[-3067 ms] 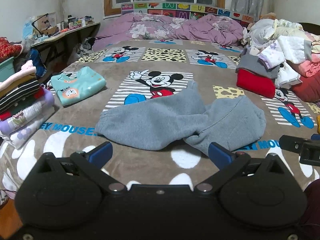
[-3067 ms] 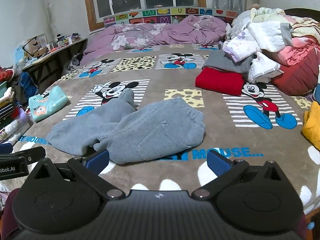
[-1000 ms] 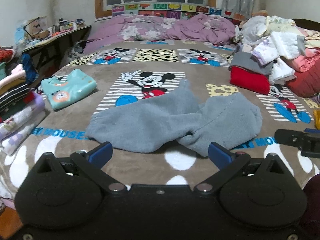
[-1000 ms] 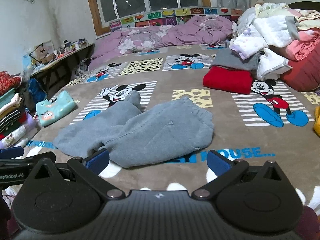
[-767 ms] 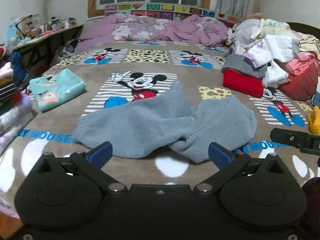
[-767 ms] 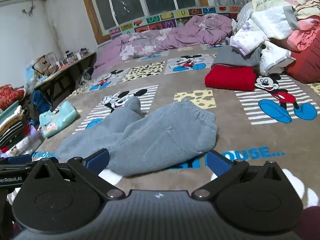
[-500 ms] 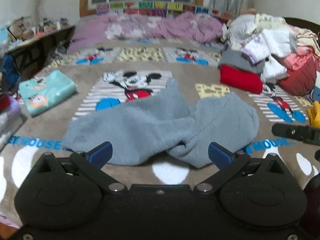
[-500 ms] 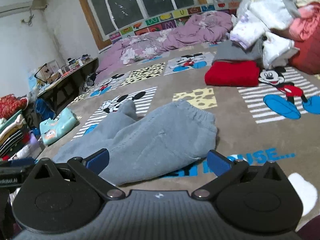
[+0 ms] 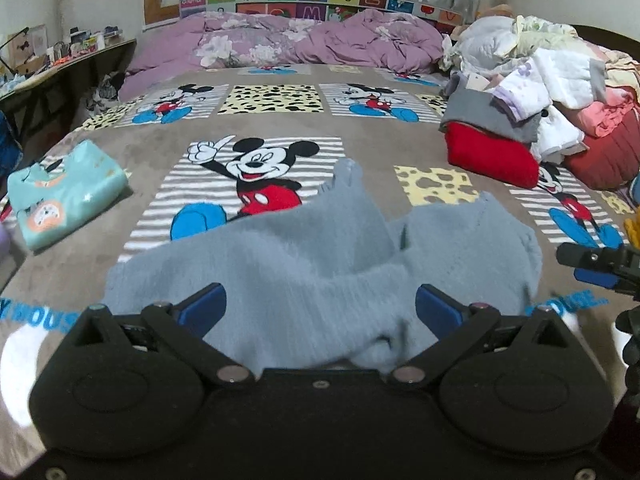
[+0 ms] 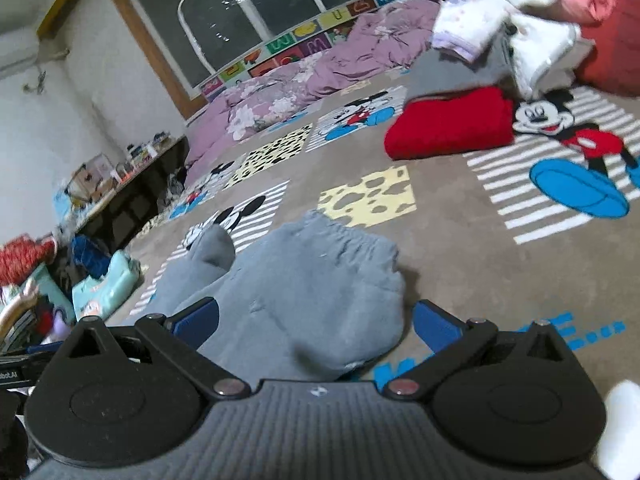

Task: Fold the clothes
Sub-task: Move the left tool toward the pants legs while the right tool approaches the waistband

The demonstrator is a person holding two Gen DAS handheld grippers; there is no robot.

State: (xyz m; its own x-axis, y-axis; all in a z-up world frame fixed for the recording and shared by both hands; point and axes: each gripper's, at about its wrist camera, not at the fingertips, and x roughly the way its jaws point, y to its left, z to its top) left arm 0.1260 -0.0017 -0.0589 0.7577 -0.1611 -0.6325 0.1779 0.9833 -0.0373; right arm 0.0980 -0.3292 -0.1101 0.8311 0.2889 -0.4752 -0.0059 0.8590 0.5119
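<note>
Grey trousers (image 9: 320, 264) lie crumpled near the front edge of the bed, on a brown cartoon-mouse blanket (image 9: 360, 120). Waistband end sits toward the right, one leg runs left, the other pokes up toward the bed's middle.

Left gripper (image 9: 320, 308): fingers spread wide, nothing between them but the near hem of the trousers below (contact unclear). Right gripper (image 10: 316, 320): fingers likewise spread apart, low over the waistband end, camera tilted.

Folded teal top (image 9: 60, 200) near the left edge. Red folded garment (image 9: 488, 156) by the right edge, under a heap of unsorted clothes (image 9: 552, 88). Purple quilt (image 9: 288, 44) bunched along the far edge.
</note>
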